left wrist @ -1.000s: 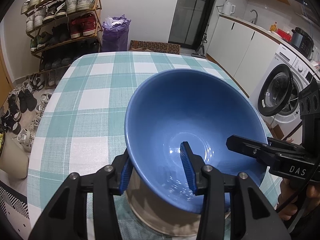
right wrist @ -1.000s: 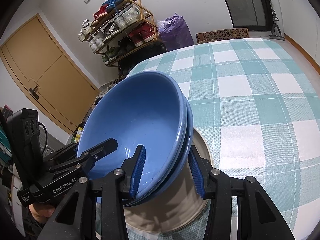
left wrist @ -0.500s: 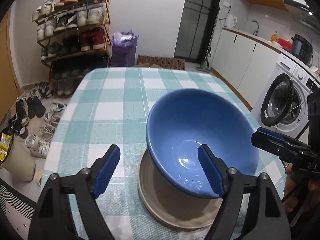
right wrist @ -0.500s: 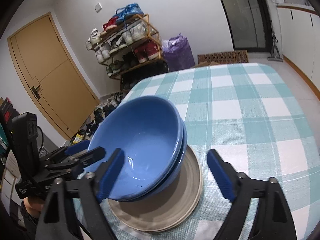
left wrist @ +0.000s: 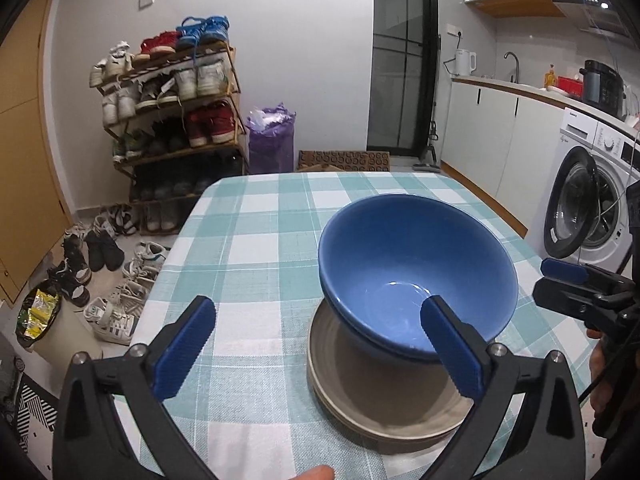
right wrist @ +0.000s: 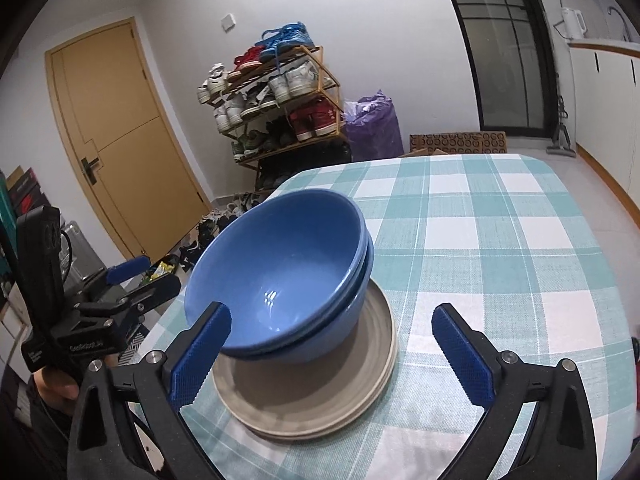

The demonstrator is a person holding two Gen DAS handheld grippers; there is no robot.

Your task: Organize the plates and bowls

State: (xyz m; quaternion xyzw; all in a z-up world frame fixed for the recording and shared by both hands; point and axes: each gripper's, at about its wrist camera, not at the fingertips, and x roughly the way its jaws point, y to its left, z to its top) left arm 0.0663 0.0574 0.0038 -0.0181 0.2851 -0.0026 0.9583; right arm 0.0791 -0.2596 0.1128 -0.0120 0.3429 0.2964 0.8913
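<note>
Bowls (left wrist: 416,264) sit in a stack of two, blue and smooth and shiny, one inside the other. They rest on a pile of round grey plates (left wrist: 380,412), a bit off to one side of it. The plates lie flat on a table (left wrist: 256,256) with a soft cloth of green and white squares.

The left gripper (left wrist: 320,344) points down at a slant toward the bowls. Its jaws are opening wide and hold nothing. One blue bumpy pad (left wrist: 450,348) is in front of the bowls' rim; the other is out over the cloth.

The right gripper (right wrist: 332,356) slants down too, from the other side. Its jaws are also opening wide, with nothing held. Its fingers (right wrist: 532,400) are black and stiff. A hand (right wrist: 52,388) holds the left gripper's grip.
</note>
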